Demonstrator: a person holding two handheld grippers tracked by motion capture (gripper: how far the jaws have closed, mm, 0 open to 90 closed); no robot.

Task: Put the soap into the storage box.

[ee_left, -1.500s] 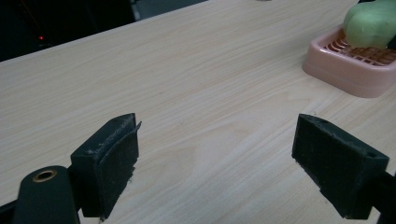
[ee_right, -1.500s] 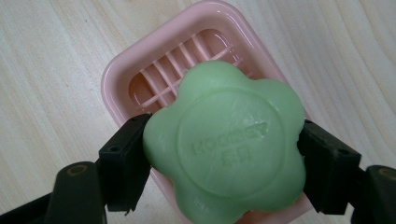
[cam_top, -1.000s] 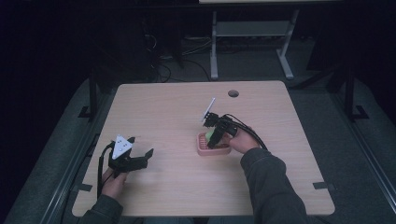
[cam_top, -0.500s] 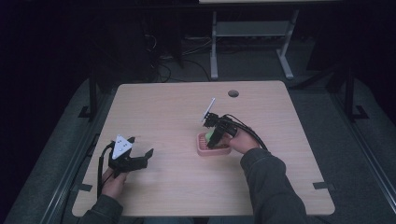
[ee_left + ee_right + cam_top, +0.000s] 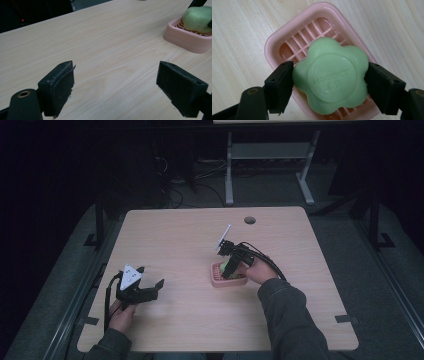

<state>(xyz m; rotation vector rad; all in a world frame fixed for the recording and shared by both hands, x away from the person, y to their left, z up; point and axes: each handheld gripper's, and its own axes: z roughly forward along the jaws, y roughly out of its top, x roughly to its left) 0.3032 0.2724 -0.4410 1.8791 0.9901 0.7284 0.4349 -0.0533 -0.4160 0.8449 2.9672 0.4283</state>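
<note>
1. Green flower-shaped soap (image 5: 330, 81) is held between the right gripper (image 5: 329, 86) jaws, pressed at 9 and 3 o'clock, over the pink soap dish (image 5: 287, 35).
2. Dish long axis is seen running 10 to 4 o'clock in the right gripper view.
3. Left gripper (image 5: 139, 291) is noted with jaws wide apart, empty, resting on the table (image 5: 180, 240); the dish lies well apart, toward 2 o'clock.
4. Right hand judged nearer; a straight lowering would seat the soap.

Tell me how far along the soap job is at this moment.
In hand: the right gripper is shut on the green soap over the pink soap dish. Whether it rests there is unclear. The left gripper is open, empty. Direction unclear; release or lift-out remains.
</note>
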